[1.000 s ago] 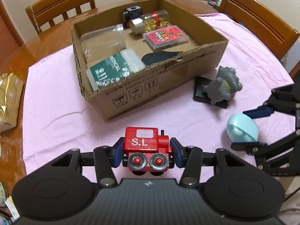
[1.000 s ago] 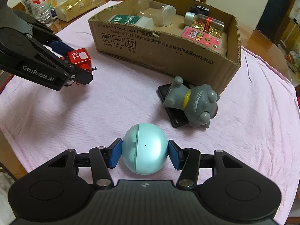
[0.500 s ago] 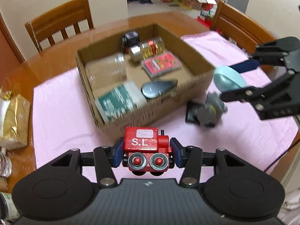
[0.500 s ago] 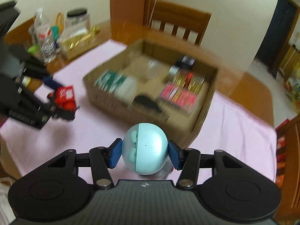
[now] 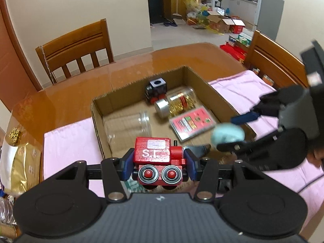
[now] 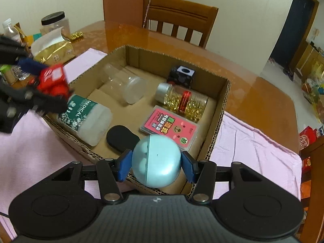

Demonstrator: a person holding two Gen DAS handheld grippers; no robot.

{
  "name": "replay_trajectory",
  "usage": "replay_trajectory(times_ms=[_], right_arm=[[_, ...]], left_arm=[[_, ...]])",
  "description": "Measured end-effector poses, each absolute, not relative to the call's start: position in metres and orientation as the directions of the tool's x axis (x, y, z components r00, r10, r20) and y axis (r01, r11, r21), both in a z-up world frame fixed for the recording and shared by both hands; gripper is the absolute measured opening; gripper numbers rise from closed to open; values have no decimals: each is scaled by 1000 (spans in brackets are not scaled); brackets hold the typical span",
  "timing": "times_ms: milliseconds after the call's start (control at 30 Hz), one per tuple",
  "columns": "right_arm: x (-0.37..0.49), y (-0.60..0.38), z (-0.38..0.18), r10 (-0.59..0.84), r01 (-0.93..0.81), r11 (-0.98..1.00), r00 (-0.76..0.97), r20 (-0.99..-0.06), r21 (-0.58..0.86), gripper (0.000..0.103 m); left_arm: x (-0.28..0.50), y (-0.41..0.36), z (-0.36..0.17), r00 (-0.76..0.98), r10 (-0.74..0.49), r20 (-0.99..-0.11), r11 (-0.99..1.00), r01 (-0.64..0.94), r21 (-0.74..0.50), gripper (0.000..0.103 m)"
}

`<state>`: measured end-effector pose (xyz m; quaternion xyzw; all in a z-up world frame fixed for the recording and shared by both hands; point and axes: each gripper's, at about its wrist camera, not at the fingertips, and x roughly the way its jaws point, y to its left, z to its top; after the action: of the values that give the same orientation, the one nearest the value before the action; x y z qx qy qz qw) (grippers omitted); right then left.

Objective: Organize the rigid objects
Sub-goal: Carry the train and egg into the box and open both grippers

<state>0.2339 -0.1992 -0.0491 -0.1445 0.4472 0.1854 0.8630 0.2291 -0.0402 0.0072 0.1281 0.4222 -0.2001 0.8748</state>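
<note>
Two grippers are showing, each holding one toy above the cardboard box (image 6: 220, 109). The left gripper (image 5: 159, 165) is clamping one red toy train (image 5: 159, 162) between its blue pads, with the train's two round red-centred lamps facing back toward the camera and its long axis running along the fingers, over the box's near edge. The right gripper (image 6: 157, 164) is pinching one pale blue egg (image 6: 157, 161) by its sides, hanging over the near right corner of the box. Inside the box six things are lying: one clear empty jar (image 6: 123, 87) and one jar of gold beads (image 6: 182, 100), both on their sides, one black cube (image 6: 183, 76) at the far wall, one pink card pack (image 6: 170, 129), one green and white bottle (image 6: 85, 117) along the left wall, and one flat black oval piece (image 6: 121, 138) by the near wall.
</note>
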Motion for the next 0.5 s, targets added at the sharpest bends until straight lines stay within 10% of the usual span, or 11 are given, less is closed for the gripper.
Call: replay_trajectory(times_ms=[167, 500], right_arm=[[231, -202, -44, 209, -437, 897, 564, -799, -74, 99], [215, -217, -22, 220, -398, 917, 583, -782, -38, 103]], left_arm=[[252, -45, -2, 567, -210, -797, 895, 440, 77, 50], [293, -42, -32, 543, -135, -829, 918, 384, 102, 51]])
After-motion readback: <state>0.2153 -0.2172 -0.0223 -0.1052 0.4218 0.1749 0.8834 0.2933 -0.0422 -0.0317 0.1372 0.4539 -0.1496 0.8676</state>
